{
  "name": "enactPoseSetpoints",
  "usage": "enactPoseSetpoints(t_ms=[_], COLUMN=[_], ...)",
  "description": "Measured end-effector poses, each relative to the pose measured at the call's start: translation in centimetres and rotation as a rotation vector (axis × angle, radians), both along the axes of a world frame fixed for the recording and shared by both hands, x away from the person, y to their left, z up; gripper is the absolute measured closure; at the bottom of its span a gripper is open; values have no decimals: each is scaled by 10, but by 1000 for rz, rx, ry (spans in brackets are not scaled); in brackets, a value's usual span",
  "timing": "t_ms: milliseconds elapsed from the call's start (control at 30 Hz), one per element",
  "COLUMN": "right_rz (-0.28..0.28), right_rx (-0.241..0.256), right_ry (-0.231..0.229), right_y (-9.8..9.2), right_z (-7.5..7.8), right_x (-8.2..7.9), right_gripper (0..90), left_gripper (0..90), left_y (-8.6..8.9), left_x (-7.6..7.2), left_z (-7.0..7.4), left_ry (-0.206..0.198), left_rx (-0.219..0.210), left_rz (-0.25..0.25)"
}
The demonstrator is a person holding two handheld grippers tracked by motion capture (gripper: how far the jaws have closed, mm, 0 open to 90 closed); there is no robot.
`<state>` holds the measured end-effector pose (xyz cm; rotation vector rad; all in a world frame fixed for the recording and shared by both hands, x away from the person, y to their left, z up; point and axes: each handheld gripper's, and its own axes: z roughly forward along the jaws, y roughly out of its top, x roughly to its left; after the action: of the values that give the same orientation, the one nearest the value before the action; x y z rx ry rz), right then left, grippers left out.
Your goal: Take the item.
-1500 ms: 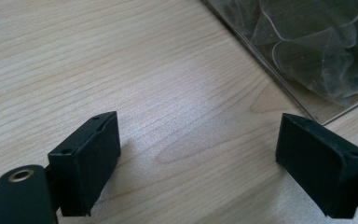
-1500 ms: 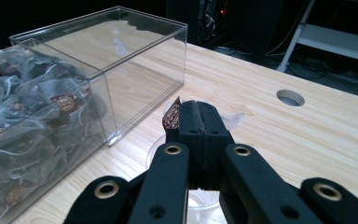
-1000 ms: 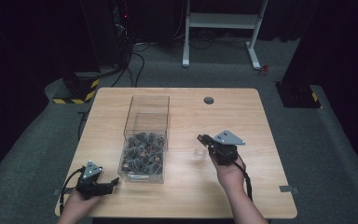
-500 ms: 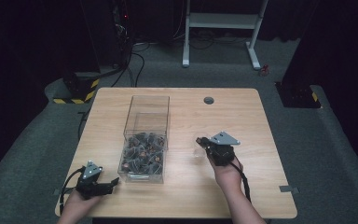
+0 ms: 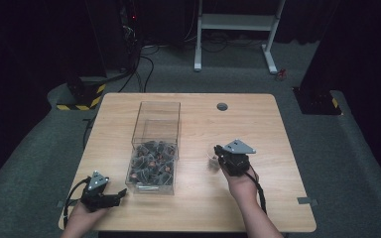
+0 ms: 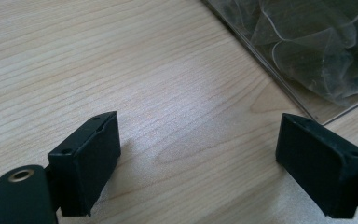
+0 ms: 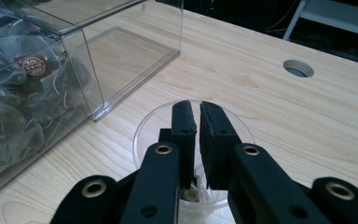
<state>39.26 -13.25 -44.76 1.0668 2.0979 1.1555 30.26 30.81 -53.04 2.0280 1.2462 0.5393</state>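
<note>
A clear two-part box point(image 5: 156, 124) stands mid-table, its near half packed with tea bags point(image 5: 151, 161) and its far half bare. To its right a small clear cup point(image 5: 211, 155) sits on the wood. My right gripper point(image 5: 219, 150) hovers over that cup point(image 7: 144, 126). Seen in its own view, the right gripper point(image 7: 198, 106) has its jaws pressed to a thin slit, and a pale tea bag point(image 7: 192, 192) hangs under them inside the cup. My left gripper point(image 5: 119, 194) rests near the box's front left corner. Up close the left gripper point(image 6: 200, 140) stands wide open over bare wood.
The box's corner point(image 6: 279, 60) lies just ahead and to the right of the left jaws. A round cable hole point(image 5: 222, 106) sits in the table's far part. The table's front edge point(image 5: 188, 229) is close behind both hands.
The right gripper has drifted slightly toward the person and lower over the cup. The left gripper has stayed put.
</note>
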Motion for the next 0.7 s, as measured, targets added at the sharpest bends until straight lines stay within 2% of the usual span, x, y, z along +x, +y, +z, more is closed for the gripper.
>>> enactPoseSetpoints(t_ms=[700], right_rz=[8], right_rx=[24], right_ry=[-9], right_y=[0], right_z=[7], right_x=[-3], right_gripper=[735], left_gripper=[142], left_y=[0], left_x=[0], left_z=[0], left_ry=[0], left_rx=[0], left_rz=[0])
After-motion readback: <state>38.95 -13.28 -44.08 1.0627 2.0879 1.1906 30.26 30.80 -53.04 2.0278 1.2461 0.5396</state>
